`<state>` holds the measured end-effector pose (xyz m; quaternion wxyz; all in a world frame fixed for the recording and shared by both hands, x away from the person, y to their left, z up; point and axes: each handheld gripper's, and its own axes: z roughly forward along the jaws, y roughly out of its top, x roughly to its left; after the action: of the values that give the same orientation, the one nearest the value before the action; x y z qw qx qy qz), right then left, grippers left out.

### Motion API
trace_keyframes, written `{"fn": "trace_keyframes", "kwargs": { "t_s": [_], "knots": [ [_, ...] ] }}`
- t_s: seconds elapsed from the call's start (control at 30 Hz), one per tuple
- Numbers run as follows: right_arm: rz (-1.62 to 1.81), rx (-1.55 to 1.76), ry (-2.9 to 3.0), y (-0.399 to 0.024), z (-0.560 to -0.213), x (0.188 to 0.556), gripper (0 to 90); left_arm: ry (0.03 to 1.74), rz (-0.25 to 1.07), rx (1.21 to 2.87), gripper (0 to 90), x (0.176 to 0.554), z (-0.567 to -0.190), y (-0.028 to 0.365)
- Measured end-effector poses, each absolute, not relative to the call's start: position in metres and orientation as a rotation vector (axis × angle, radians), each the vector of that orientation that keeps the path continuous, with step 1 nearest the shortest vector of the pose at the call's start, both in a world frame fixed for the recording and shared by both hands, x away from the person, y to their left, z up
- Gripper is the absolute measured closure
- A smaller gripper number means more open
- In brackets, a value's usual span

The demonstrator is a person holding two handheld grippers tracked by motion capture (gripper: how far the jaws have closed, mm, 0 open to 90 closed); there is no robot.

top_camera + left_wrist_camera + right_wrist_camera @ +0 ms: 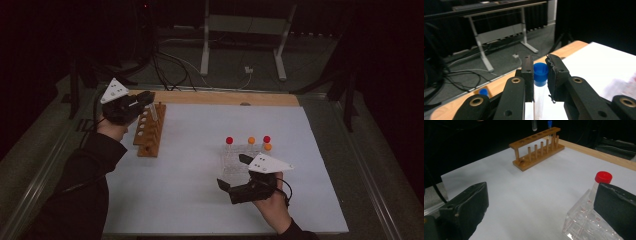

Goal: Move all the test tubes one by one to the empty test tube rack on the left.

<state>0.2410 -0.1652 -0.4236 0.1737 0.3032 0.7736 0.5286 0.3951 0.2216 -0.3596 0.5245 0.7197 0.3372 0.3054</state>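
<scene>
My left gripper is shut on a clear test tube with a blue cap, pinched just below the cap. From above, the left gripper holds this tube over the far end of the wooden rack. The tube's rounded bottom hangs above the wooden rack. A second blue-capped tube stands in that rack's far end. My right gripper is wide open and holds nothing, just left of the clear plastic rack. A red-capped tube stands in that clear rack.
The clear rack holds several tubes with red caps and orange caps. White paper covers the table, with a wooden strip along its far edge. A desk frame and cables lie on the floor beyond.
</scene>
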Motion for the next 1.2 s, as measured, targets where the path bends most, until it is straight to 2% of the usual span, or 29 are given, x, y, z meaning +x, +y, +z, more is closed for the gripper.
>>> {"fn": "trace_keyframes", "kwargs": {
  "t_s": [0.9, 1.2],
  "knots": [
    [1.506, 0.857, 2.203, -0.168, -0.424, 0.242, 0.0, 0.989, 0.888, 1.702, 77.8, 0.463, -0.378, 0.238],
    [1.502, 0.861, 2.205, -0.168, -0.426, 0.243, 0.0, 1.038, 0.869, 1.688, 77.8, 0.475, -0.396, 0.238]
  ]
}}
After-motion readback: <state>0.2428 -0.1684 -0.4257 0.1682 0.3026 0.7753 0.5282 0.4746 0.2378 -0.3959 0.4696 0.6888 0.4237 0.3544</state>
